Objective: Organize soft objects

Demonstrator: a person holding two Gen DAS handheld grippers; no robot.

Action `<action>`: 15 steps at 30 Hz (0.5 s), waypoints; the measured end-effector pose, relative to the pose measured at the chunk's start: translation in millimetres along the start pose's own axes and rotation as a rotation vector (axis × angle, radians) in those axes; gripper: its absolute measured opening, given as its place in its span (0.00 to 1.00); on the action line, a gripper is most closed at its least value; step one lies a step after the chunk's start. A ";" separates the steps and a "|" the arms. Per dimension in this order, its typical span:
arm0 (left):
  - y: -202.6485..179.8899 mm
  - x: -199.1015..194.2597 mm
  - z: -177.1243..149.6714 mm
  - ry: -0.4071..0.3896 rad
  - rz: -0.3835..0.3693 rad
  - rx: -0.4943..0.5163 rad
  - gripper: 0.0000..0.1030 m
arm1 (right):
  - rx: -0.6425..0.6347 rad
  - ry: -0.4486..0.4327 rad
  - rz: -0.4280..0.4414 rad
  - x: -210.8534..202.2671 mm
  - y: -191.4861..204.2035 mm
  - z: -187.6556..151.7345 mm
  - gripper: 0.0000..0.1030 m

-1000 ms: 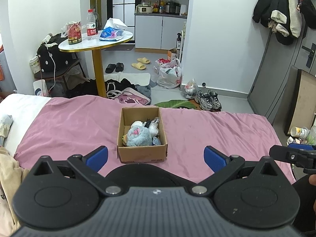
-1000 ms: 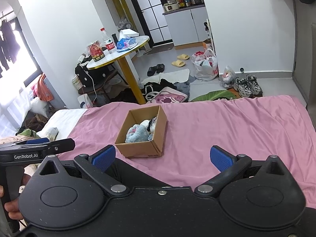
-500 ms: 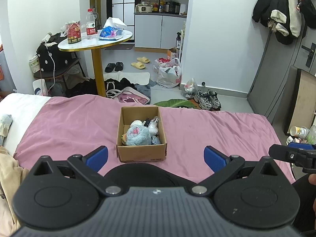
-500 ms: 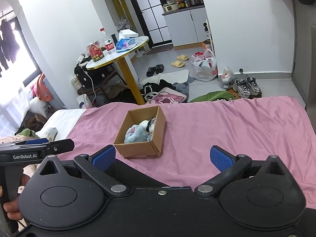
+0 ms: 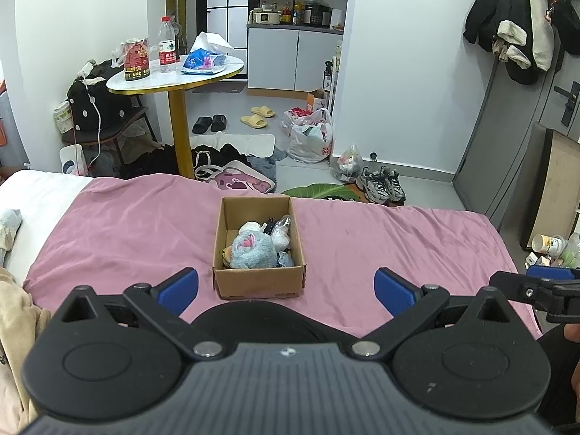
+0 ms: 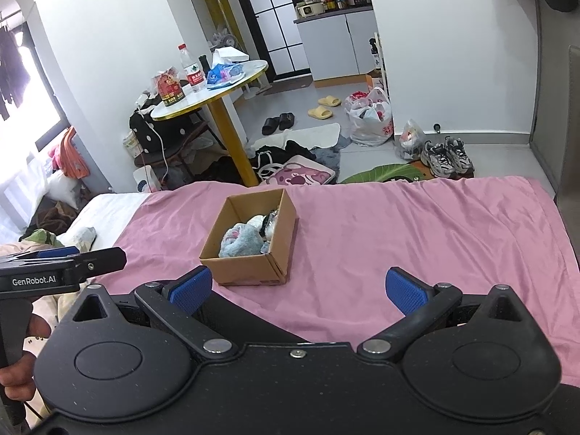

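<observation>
Soft objects sit bundled inside the open brown cardboard box [image 5: 259, 250], and we see that box resting on the pink bedsheet [image 5: 119, 232] near the middle of the bed, closer to the near edge than to the foot edge. Uppermost in the box is a fluffy light-blue plush item with a pink patch [image 5: 252, 250], lying toward the near wall; behind it, toward the far right corner of the box, are a white soft piece [image 5: 250, 227] and a crinkled clear plastic bag [image 5: 282, 225]. What lies beneath them we cannot make out.

Our left hand-held gripper [image 5: 286, 290] is released, its blue-padded fingers [image 5: 179, 288] spread wide with nothing between them, and it hangs above the near edge of the bed, facing the box straight on. Our right hand-held gripper [image 6: 299, 290] is likewise released and empty, hanging above the sheet just to the right of the box's near wall. Neither one touches the box. In the right wrist view the box [image 6: 250, 243] shows its near right corner toward us.

Beyond the foot edge of the bed stand a round white worktop on a yellow post [image 5: 177, 76], carrying a clear plastic water bottle [image 5: 167, 45], and grey sneakers [image 5: 380, 188] on the floor.
</observation>
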State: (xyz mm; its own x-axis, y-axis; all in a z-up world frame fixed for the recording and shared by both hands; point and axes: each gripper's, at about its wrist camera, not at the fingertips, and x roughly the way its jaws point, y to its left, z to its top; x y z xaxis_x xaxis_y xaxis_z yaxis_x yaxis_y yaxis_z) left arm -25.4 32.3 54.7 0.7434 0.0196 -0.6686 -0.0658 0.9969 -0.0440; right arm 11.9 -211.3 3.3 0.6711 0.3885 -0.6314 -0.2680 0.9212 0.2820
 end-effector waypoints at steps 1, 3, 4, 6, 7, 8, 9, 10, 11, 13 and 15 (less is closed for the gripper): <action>0.0 0.1 -0.3 0.001 0.001 0.001 0.99 | -0.003 -0.001 -0.001 -0.2 -0.7 -0.4 1.00; 0.3 -0.2 -0.5 0.000 -0.001 0.001 0.99 | -0.005 -0.002 -0.006 0.1 -1.5 -0.8 1.00; 1.0 -0.2 -0.9 0.000 -0.002 0.001 0.99 | -0.004 -0.002 -0.008 0.1 -1.7 -0.7 1.00; 1.1 0.0 -1.4 0.004 0.002 0.000 0.99 | -0.003 -0.003 -0.008 0.1 -2.5 -0.7 1.00; 1.2 0.3 -1.4 0.004 0.003 -0.001 0.99 | -0.005 -0.003 -0.008 0.2 -2.4 -0.6 1.00; 1.3 -0.1 -2.0 0.003 0.003 -0.001 0.99 | -0.006 -0.003 -0.008 0.2 -2.5 -0.6 1.00; 0.7 -0.4 -1.9 0.003 0.003 0.000 0.99 | -0.005 -0.002 -0.009 0.2 -2.5 -0.6 1.00; 1.4 -0.1 -2.0 0.004 0.004 0.001 0.99 | -0.004 -0.002 -0.008 0.1 -2.4 -0.6 1.00; 0.9 -0.3 -2.0 0.002 0.004 0.003 0.99 | -0.004 -0.003 -0.008 0.1 -2.3 -0.6 1.00; 1.8 -0.4 -3.3 0.003 0.005 0.001 0.99 | -0.003 -0.004 -0.008 0.0 -2.9 -0.8 1.00; 3.0 0.4 -3.5 0.004 0.003 -0.010 0.99 | -0.003 -0.004 -0.008 0.4 -3.7 -0.7 1.00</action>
State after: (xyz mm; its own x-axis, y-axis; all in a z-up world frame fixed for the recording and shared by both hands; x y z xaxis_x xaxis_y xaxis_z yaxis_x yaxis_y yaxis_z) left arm -27.6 35.1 51.7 0.7405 0.0218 -0.6718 -0.0744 0.9960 -0.0497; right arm 12.7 -214.5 1.5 0.6761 0.3813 -0.6305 -0.2649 0.9243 0.2749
